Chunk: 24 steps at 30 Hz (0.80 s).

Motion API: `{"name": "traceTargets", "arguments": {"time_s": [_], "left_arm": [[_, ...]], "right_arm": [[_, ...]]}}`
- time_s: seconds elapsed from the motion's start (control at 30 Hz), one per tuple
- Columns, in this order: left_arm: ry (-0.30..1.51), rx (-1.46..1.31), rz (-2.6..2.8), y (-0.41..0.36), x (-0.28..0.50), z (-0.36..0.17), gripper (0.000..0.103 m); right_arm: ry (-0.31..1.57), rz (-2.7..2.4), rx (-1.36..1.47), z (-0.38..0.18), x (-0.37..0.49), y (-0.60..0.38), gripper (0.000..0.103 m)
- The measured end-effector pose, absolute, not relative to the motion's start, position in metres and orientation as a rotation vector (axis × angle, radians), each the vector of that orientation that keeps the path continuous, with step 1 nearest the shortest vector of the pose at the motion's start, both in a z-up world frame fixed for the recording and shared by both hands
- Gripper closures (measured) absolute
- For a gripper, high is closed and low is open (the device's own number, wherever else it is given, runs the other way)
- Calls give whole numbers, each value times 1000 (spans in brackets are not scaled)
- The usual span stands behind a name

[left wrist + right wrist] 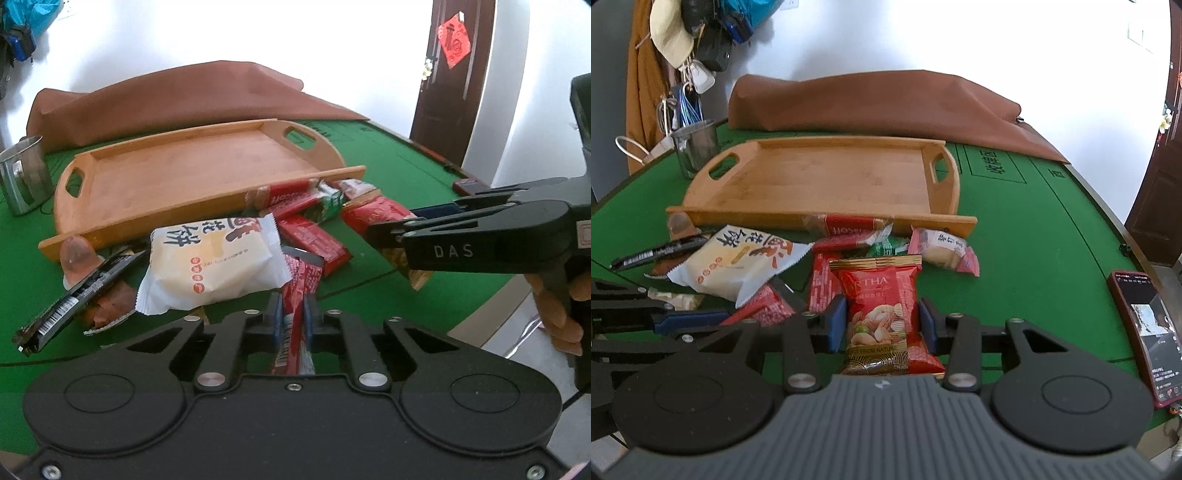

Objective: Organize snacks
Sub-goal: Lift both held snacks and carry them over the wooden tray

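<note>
Nearest the left wrist lens, a thin red stick pack [293, 317] is pinched between the narrow left tongs [293, 314], its far end pointing toward the wooden tray [207, 206]. In the right wrist view a red nut packet [882, 310] lies lengthwise between the right tongs [882, 321], whose blue pads stand at its two sides; whether they press it or only bracket it I cannot tell.

Both packs sit on the near side of the tray, at the front of a loose heap of snacks on the green tabletop [1034, 229]. Closer to the tray's front rail lie a white pastry bag [214, 262], red bars [314, 240], a small green packet [327, 203] and a pink-wrapped cake [942, 247]; left of the heap, still in front of the tray, lie a long black bar [81, 299] and a jelly cup [77, 254]. The tray floor shows nothing in it, so the sorting looks to be at its very start: the step in hand seems to be picking up the first snacks.

Next, each pack likely has to be lifted clear of the heap, carried over the tray's front rail and released onto its floor. The stick pack is limp and may droop.

Beyond the tray's left handle stands a metal mug [696, 147]; behind the tray lies a brown cloth [879, 103]. A phone [1145, 332] lies well right of the tray.
</note>
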<state>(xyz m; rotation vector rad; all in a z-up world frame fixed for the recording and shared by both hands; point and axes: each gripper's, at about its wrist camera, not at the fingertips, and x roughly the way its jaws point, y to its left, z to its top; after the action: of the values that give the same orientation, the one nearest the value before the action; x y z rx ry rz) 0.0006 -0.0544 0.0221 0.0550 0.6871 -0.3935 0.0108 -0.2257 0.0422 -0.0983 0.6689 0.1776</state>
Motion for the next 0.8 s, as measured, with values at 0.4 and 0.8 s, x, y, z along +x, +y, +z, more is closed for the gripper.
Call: {"name": "traceTargets", "arguments": {"time_s": [0.4,0.8], "left_arm": [[625,22,-418,-50,-5,50,92],[583,-52,-329,-23,46,82,92]], "right_arm": [[680,187,-21,46,18,-235,57],[700,227,101,59,50,-237,58]]}}
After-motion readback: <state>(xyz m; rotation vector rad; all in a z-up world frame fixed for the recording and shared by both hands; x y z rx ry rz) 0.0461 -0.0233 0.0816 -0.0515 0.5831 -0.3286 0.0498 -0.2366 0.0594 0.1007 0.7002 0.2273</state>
